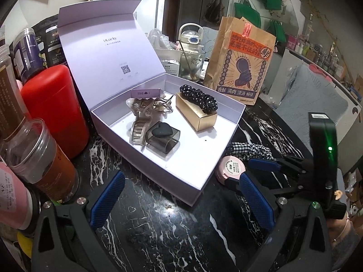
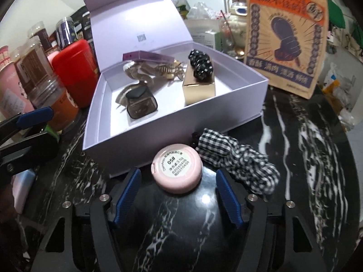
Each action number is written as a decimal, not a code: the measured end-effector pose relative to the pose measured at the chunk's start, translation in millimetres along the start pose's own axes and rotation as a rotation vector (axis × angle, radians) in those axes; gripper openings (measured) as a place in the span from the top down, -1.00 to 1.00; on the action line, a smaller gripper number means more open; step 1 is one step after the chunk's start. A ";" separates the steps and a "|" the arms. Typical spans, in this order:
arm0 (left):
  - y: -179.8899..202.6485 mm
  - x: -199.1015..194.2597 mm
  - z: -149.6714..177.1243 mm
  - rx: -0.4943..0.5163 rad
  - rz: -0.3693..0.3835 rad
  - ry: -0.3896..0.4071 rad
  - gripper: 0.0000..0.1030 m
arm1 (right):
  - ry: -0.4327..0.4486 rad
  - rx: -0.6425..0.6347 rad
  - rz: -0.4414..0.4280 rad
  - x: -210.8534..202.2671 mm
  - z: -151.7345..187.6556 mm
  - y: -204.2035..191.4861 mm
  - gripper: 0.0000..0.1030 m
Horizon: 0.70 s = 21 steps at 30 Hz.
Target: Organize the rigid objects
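An open lilac box (image 1: pixel 204 158) (image 2: pixel 106 117) stands on the black marble table. It holds a gold box (image 1: pixel 195 115) (image 2: pixel 198 88) topped with a black studded clip (image 1: pixel 199 98), a clear hair claw (image 1: pixel 140 122), a smoky case with a black heart (image 1: pixel 162 142) (image 2: pixel 141 104) and a purple carton (image 1: pixel 145 93). A round pink compact (image 1: pixel 230 170) (image 2: pixel 177 172) lies outside the box, between the pads of my open right gripper (image 2: pixel 178 195); contact is not visible. My left gripper (image 1: pixel 179 201) is open and empty before the box's near corner.
A black-and-white gingham scrunchie (image 1: pixel 251 150) (image 2: pixel 238 161) lies right of the compact. A red canister (image 1: pixel 54 108) and several jars (image 1: pixel 38 158) crowd the left. A printed paper bag (image 1: pixel 240 63) and a glass (image 1: pixel 191 63) stand behind the box.
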<state>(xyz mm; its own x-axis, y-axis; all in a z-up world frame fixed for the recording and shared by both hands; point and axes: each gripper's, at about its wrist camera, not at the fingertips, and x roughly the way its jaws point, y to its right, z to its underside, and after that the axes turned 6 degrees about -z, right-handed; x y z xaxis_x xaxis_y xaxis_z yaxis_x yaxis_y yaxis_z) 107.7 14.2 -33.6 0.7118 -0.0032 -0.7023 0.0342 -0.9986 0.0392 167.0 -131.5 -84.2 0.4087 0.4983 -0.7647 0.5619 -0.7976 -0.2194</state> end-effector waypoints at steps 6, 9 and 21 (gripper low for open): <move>3.6 1.9 -2.7 0.003 -0.003 -0.003 -0.99 | -0.014 -0.042 0.017 12.3 -1.8 -5.3 0.01; 9.6 1.6 -4.3 0.017 -0.003 0.001 -0.99 | -0.013 -0.056 0.015 9.5 1.6 -5.9 0.01; 62.3 8.7 -3.4 0.091 0.084 -0.014 -0.99 | -0.005 0.044 0.098 -43.0 45.1 40.5 0.01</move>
<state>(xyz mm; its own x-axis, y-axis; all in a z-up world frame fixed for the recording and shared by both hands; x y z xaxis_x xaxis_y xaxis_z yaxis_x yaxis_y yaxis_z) 118.4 -47.9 -34.9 0.6994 -0.0874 -0.7094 -0.0896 -0.9954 0.0343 139.7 -200.6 -87.5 0.4560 0.4157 -0.7869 0.4877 -0.8563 -0.1697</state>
